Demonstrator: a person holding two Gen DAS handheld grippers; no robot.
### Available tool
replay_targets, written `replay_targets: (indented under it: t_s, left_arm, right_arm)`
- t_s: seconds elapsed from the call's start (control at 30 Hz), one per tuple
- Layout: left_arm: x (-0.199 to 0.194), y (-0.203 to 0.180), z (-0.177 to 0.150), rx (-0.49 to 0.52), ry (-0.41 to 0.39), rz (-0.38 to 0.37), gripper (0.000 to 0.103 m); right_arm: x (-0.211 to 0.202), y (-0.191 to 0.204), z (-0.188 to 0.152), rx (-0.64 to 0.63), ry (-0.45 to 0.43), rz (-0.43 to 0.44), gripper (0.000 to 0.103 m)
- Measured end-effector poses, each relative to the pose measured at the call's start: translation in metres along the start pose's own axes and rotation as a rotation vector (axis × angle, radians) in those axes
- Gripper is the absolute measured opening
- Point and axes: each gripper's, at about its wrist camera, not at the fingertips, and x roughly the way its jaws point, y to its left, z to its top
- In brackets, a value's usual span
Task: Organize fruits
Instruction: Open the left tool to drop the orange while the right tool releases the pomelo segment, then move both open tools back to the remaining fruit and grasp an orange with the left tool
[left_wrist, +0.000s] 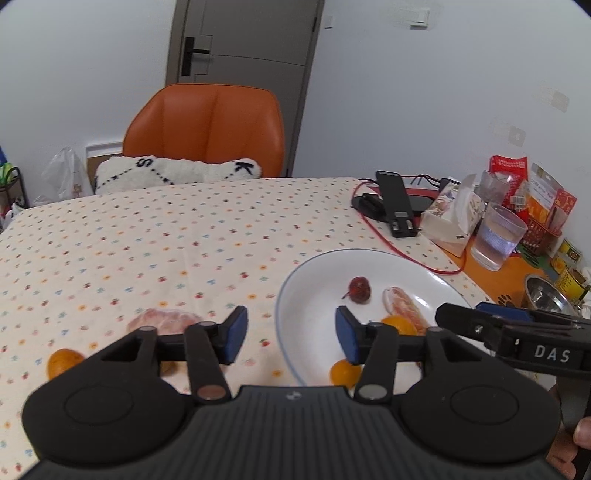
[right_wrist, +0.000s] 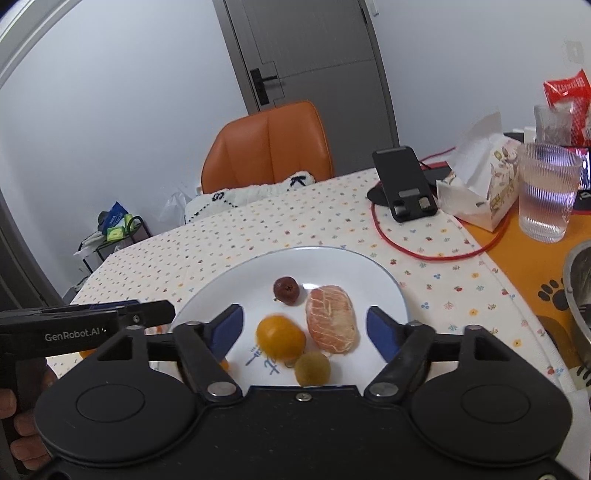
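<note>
Item: white plate (right_wrist: 373, 273), on the dotted tablecloth (left_wrist: 147, 236).
Contents, 4 seen from the right wrist view: dark red fruit (right_wrist: 286, 290) toward the far side; peeled citrus piece (right_wrist: 333, 319) just right of centre, long axis running near to far; small orange fruit (right_wrist: 280, 336), blurred; greenish-brown fruit (right_wrist: 312, 368) at the near rim.

Off the plate, left wrist view: second peeled citrus piece (left_wrist: 164, 320) and an orange fruit (left_wrist: 63, 362), both on the cloth left of the plate; 1 more orange fruit (left_wrist: 345, 372) at the plate's near edge — on or off the rim cannot be told.

Right gripper (right_wrist: 304, 326): jaws spread wide, empty, poised over the plate's fruit.
Left gripper (left_wrist: 291, 336): jaws spread, empty, straddling the plate's left rim.

Judgement: loose fruit lies to the left and slightly behind the left fingertips — that hand is the nearer 1. The cloth-side citrus piece lies with its long axis across the view, so the jaws would likely need turning to close on its short width.
</note>
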Motion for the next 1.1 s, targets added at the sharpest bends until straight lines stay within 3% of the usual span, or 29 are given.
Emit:
replay_targets:
  t_s: [0.13,0.23,0.4,0.53,0.7,1.1]
  left_arm:
    - [-0.010,0.009,-0.002,-0.009,0.002,0.029,0.074]
    - [-0.017,0.017,-0.003,-0.020,0.007,0.050,0.079]
    - [-0.030,0.037,-0.007,-0.064,0.021,0.087,0.080]
    - [-0.043,0.051,-0.009,-0.085,0.005,0.124,0.089]
    - [-0.056,0.066,-0.011,-0.107,-0.006,0.150,0.090]
    - [-0.072,0.097,-0.021,-0.144,0.005,0.190,0.090]
  right_arm:
    - [-0.003,0.005,0.001,0.007,-0.020,-0.001,0.096]
    - [-0.005,0.008,0.001,0.024,-0.036,-0.004,0.103]
    - [-0.008,0.013,0.000,0.055,-0.035,0.008,0.103]
    - [-0.011,0.021,-0.001,0.064,-0.052,-0.004,0.103]
    - [-0.014,0.035,-0.001,0.033,-0.071,-0.012,0.103]
    - [-0.012,0.069,-0.005,-0.038,-0.050,0.083,0.103]
